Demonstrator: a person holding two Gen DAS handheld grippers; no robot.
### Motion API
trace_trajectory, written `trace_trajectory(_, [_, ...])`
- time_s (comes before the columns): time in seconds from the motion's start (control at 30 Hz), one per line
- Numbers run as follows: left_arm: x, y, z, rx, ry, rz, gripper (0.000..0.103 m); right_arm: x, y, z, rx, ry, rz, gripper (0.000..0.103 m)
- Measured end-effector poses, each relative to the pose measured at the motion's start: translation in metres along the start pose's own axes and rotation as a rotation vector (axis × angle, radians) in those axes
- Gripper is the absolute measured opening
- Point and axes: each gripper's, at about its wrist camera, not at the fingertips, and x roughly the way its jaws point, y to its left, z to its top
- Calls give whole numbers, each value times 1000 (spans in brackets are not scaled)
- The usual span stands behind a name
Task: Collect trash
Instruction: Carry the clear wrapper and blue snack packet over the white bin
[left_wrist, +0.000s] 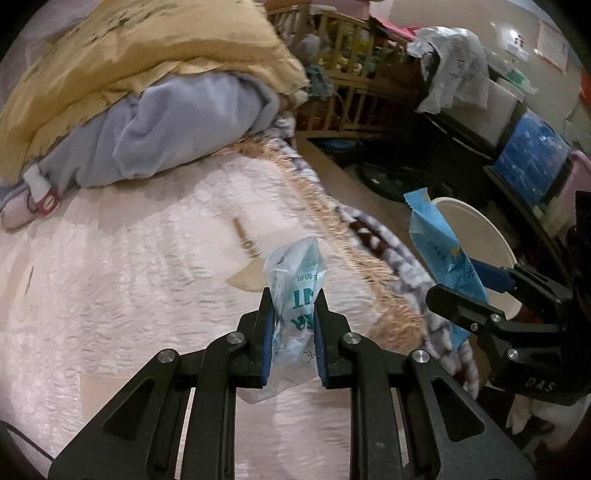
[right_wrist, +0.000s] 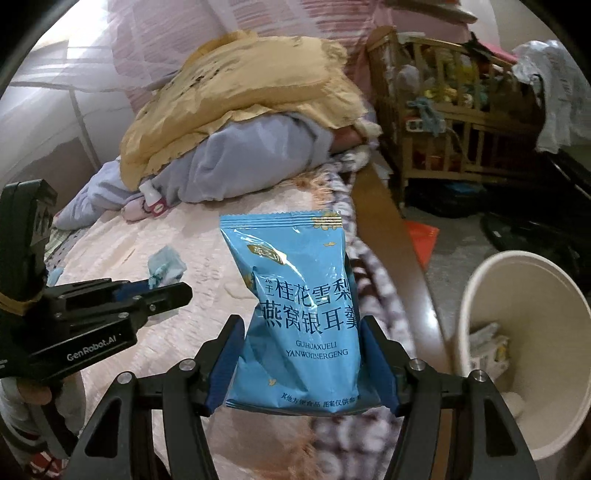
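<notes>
Two hand-held grippers hover above a bed, each carrying a piece of trash. From the left wrist view, the left gripper (left_wrist: 293, 295) sits at 6 o'clock with its jaws nearly together, pinching a crumpled clear plastic wrapper (left_wrist: 293, 291) printed with green letters. The wrapper stands upright between the blue pads, above the pale pink bedspread (left_wrist: 129, 277). At 3 o'clock in the same view, the right gripper (left_wrist: 476, 291) holds a blue snack packet (left_wrist: 439, 251), and just behind it is the rim of a white bin (left_wrist: 480, 225).

From the right wrist view, the right gripper's jaws stand about half open, clamped on the two side edges of the blue snack packet, which rises upright through the centre. The white bin lies at 4 o'clock, beside the bed, with some paper scraps inside. At 11 o'clock, a yellow quilt (right_wrist: 240, 96) is heaped over grey bedding (right_wrist: 251, 158). A wooden cot (right_wrist: 454, 110) stands at 2 o'clock.
</notes>
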Motion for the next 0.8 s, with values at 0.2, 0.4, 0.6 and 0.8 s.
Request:
trace_trajectory(0.2, [0, -35, 5, 60, -8, -13, 16, -27, -29, -8, 36, -24, -48, 62])
trace_trajectory(0.4, [5, -70, 10, 119, -8, -25, 16, -48, -57, -18, 72, -41, -96, 63])
trace_trajectory(0.6, [15, -101, 15, 165, -5, -38, 16, -63, -87, -28, 115, -50, -139, 63])
trace_trajectory(0.8, [27, -126, 19, 198, 3, -49, 16, -74, -112, -35, 157, -56, -168, 63])
